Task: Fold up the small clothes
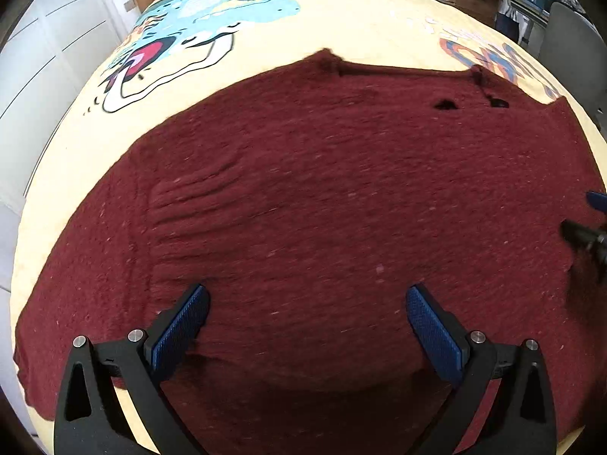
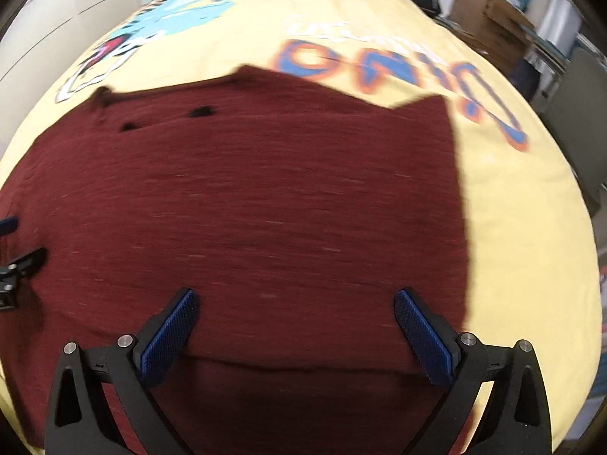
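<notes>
Dark red knitted garment (image 1: 322, 208) lies flat on a yellow printed cloth (image 1: 360, 22); both grippers released above it.

Left gripper (image 1: 307, 320) and right gripper (image 2: 296, 322) gape, holding nothing; only the left view shows its rippled left side; only the right view its straight right edge; long axis left-right, collar far.

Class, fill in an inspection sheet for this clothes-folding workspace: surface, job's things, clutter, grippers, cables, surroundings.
Surface: yellow printed cloth covering the table, cartoon print at the far end.
Job's things: dark red sweater lying spread out flat, a fold line near the front edge, small dark holes near the collar.
Clutter: nothing seen on the cloth.
Grippers: left gripper and right gripper both open, over the sweater's near edge, holding nothing.
Cables: nothing seen.
Surroundings: white cabinet doors on the left, cardboard boxes and a grey chair on the right.
</notes>
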A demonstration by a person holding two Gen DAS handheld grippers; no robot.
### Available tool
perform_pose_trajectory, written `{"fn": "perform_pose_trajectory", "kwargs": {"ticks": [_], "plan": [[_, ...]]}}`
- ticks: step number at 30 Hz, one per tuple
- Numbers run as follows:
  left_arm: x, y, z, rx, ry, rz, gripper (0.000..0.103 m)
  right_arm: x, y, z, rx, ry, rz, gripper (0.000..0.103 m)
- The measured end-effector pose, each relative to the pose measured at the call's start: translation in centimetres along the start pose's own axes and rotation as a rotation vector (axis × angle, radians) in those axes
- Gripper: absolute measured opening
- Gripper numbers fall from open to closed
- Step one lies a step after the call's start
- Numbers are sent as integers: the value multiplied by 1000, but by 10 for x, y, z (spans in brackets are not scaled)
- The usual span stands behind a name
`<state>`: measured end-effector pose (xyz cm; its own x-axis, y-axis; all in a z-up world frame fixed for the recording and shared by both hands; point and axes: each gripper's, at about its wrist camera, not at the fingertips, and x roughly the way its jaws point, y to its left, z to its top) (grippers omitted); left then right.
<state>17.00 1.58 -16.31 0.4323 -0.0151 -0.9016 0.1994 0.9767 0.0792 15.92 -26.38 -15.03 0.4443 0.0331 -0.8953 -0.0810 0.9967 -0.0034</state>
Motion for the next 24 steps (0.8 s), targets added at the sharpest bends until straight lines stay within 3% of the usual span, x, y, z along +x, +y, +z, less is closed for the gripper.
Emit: {"fn": "perform_pose_trajectory", "kwargs": {"ticks": [6,15,20,24], "plan": [[3,6,-3,-34,-10,-19,102,4,-9,-6,-5,17,17,103],[1,1,-3,-55,-35,16,102,4,-2,-6,31,1,-18,103],[-13,-4,-6,-49,-16,-1,102,-13,7,-4,8,-9,-36,103],[-38,6,-3,-60,-37,-11,102,-40,11,-4,32,-46,6,103]]}}
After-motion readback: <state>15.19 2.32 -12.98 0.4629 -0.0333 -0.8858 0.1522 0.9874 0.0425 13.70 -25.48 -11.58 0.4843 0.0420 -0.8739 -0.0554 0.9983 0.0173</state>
